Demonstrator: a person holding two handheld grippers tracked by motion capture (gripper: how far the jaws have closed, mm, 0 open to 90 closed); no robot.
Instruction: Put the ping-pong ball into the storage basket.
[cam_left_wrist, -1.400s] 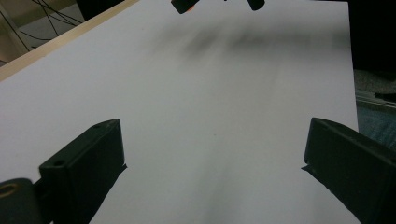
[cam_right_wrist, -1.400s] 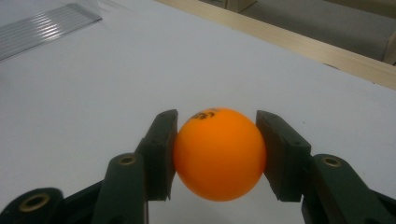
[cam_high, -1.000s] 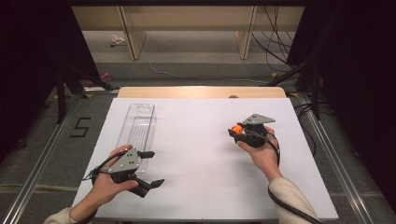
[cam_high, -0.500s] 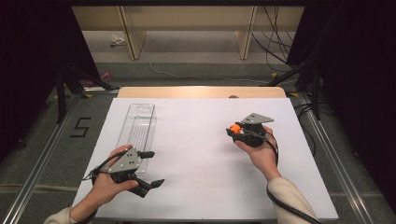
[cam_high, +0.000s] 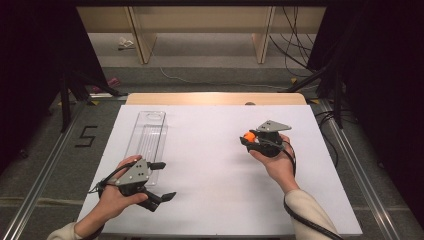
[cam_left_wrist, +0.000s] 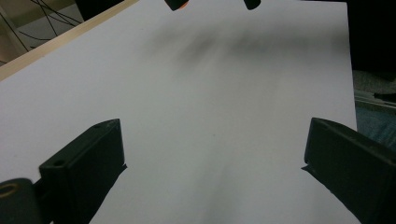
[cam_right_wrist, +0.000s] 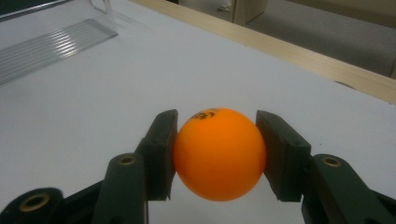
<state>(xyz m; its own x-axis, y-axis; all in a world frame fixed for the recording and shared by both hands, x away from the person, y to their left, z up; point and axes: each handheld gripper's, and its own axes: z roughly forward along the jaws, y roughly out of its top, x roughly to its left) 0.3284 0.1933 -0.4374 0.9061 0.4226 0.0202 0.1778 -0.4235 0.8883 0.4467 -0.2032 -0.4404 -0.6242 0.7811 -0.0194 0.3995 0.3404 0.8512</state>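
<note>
An orange ball (cam_right_wrist: 218, 153) with a small black print on top sits between the two black pads of my right gripper (cam_right_wrist: 217, 154), which is shut on it just above the white table. In the high view that ball (cam_high: 249, 135) and the right gripper (cam_high: 248, 138) are at the table's right of centre, held by a hand. My left gripper (cam_high: 163, 181) rests low at the front left with its jaws spread wide and nothing between them; in the left gripper view its fingers (cam_left_wrist: 88, 163) frame bare white tabletop.
A long clear plastic tray (cam_high: 148, 137) lies on the white tabletop (cam_high: 210, 165) at the left, just beyond the left hand; its ribbed floor (cam_right_wrist: 46, 44) appears far off in the right gripper view. A wooden edge (cam_high: 215, 98) borders the table's far side.
</note>
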